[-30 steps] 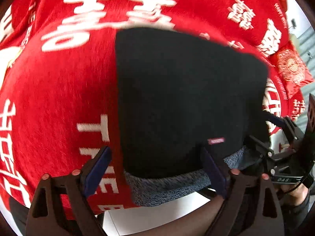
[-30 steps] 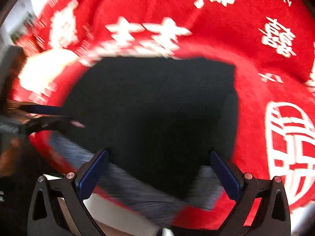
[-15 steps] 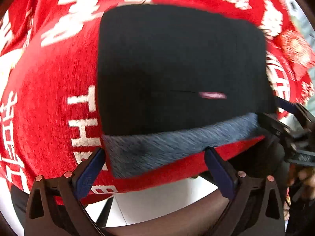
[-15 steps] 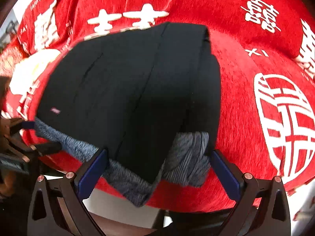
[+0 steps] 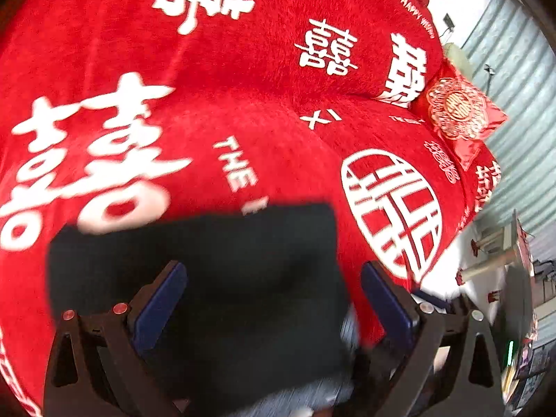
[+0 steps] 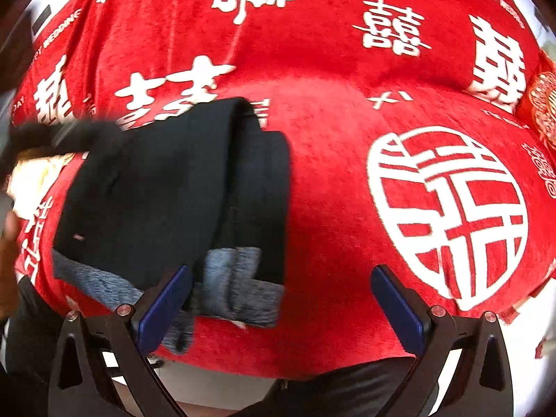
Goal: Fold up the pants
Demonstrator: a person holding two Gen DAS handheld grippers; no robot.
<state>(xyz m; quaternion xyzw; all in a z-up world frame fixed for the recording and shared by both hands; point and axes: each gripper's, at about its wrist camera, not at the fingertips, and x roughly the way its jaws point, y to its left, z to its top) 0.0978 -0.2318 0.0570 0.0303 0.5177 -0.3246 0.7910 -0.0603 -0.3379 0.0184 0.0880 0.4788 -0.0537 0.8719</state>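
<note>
our left gripper (image 5: 274, 299) stands with its jaws spread wide and nothing clamped, the black pants (image 5: 208, 278) lying below and between its blue pads (image 5: 160, 299) in the lower middle of the frame. our right gripper (image 6: 281, 305) is likewise released, its pads apart over the red blanket (image 6: 347, 180). in the right wrist view the folded pants sit left of centre, grey lining (image 6: 236, 278) showing at their lower edge by the left pad.
</note>
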